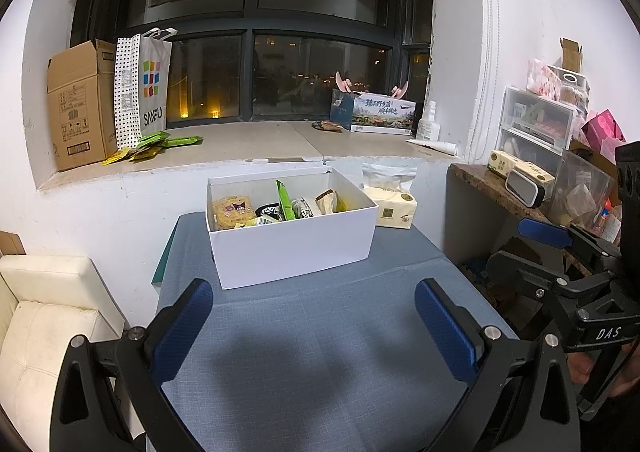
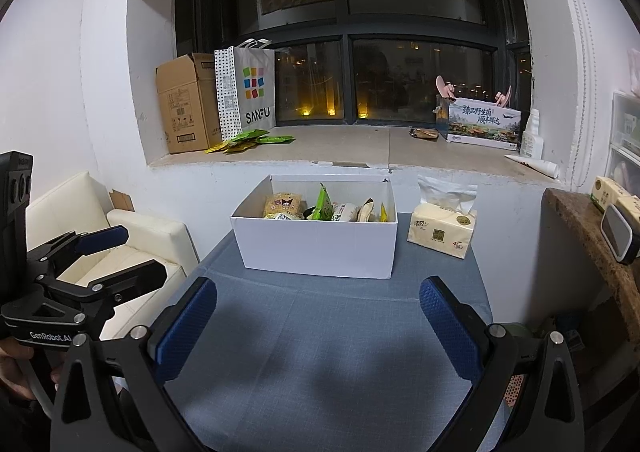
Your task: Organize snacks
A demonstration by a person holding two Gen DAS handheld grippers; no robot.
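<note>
Hovering grippers: left gripper point(image 1: 314, 326) and right gripper point(image 2: 318, 326) are held spread and empty above the blue tablecloth point(image 1: 320, 332), ready to reach.
Snack box: white box point(image 1: 294, 240) is set mid-table, snack packets point(image 1: 286, 204) gathered inside.
Windowsill: green packets point(image 1: 160, 144) are left loose beside the SANFU bag point(image 1: 142, 86), likely awaiting sorting.

Well ahead of your grippers, on the windowsill to the left, the white shopping bag point(image 1: 151, 92) read "SANFU". The left gripper's point(image 2: 102, 248) black body, seen beside your right tool, carried "GenRobot.AI"; the right gripper's point(image 1: 556, 248) frame showed "DAS". Chinese print on the far gift box point(image 2: 482, 126) stayed unreadable.
</note>
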